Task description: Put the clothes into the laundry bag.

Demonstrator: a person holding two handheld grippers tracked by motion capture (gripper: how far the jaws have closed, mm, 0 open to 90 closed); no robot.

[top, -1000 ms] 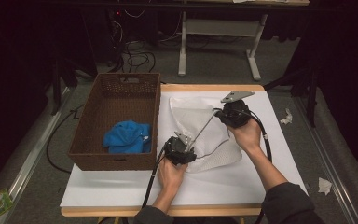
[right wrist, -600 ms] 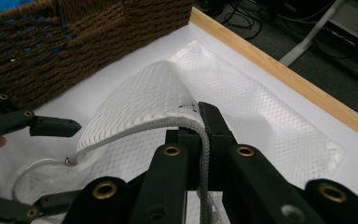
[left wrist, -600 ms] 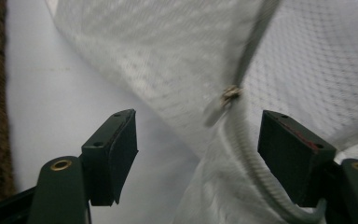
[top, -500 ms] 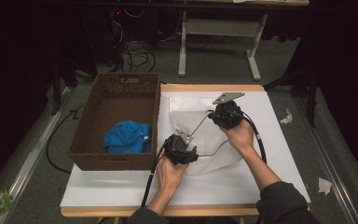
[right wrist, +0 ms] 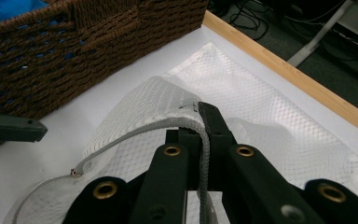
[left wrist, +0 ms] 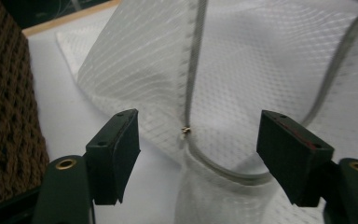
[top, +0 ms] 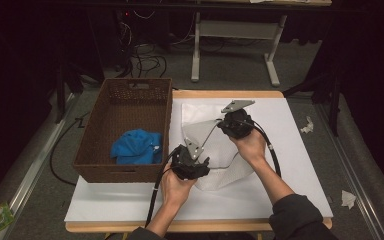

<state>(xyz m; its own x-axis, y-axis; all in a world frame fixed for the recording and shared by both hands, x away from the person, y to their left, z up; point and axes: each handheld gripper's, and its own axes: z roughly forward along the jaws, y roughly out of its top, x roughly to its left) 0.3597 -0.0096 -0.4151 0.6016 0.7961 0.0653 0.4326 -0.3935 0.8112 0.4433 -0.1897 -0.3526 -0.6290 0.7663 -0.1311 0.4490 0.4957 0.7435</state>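
A white mesh bag (top: 215, 150) was held up off the table (top: 290, 165) by its zipper edge, beside a basket (top: 125, 127).

The right gripper (right wrist: 200, 116) was clamped tight on the grey zipper band (right wrist: 135, 133) at the bag's lifted edge, as seen in the right gripper view, so that the mesh was raised into a ridge above the white table cover. The left gripper (left wrist: 198, 140) was held with its jaws spread apart, which had just been closing a little; nothing was pinched, and the small metal zipper pull (left wrist: 185, 131) was seen between them, untouched. In the high view the bag lay between the two hands, just right of the brown woven basket, in which a blue cloth (top: 135, 146) was lying.
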